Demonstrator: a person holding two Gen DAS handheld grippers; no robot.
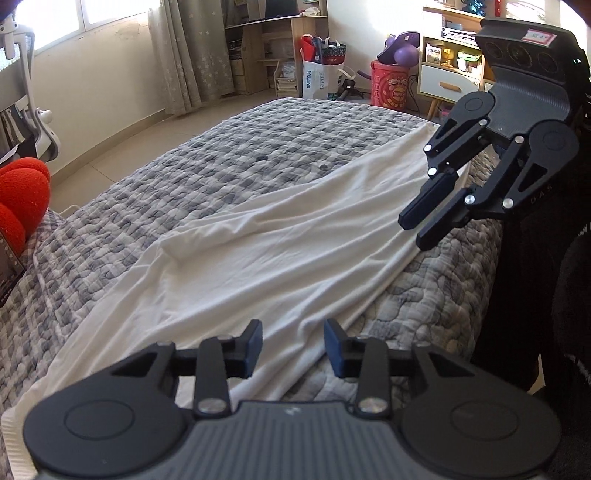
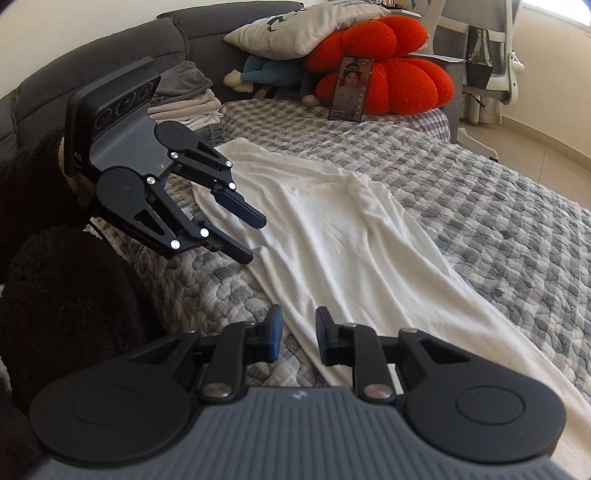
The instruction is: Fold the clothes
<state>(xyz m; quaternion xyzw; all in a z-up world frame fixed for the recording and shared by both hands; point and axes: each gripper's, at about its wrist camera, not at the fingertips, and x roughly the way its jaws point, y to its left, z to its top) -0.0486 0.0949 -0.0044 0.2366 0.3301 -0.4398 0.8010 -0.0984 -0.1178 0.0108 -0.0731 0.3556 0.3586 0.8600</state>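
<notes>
Nearest in the left wrist view: left tongs (image 1: 293, 345), partly open, nothing gripped, poised over the near end of the white garment (image 1: 258, 240), pads apart with cloth showing in the gap below. Seen from the right wrist view, those same left tongs (image 2: 255, 236) angled downward over the garment's edge beside the person's dark fleecy sleeve (image 2: 66, 288), no cloth caught between the fingers.

Nearest in the right wrist view: right tongs (image 2: 298, 334), narrowly open, empty, hovering above the other end of the white garment (image 2: 332, 236), at its edge. From the left wrist view, right tongs (image 1: 417, 229) pointing down, tips just above the garment's edge, not visibly clamped on it.

White garment spread lengthwise and wrinkled along the near side of the bed, on a grey-and-white patterned quilt (image 1: 240, 155), a raised crease running across the middle.

Farther back in the right wrist view: stack of folded clothes (image 2: 192, 107) by the grey headboard (image 2: 110, 48), phone (image 2: 349, 88) propped upright against a red cushion (image 2: 391, 70), pale pillow (image 2: 295, 29) resting on top. Beyond, in the left wrist view, curtain (image 1: 192, 55), wooden shelf unit (image 1: 277, 48), red bucket (image 1: 389, 86).
</notes>
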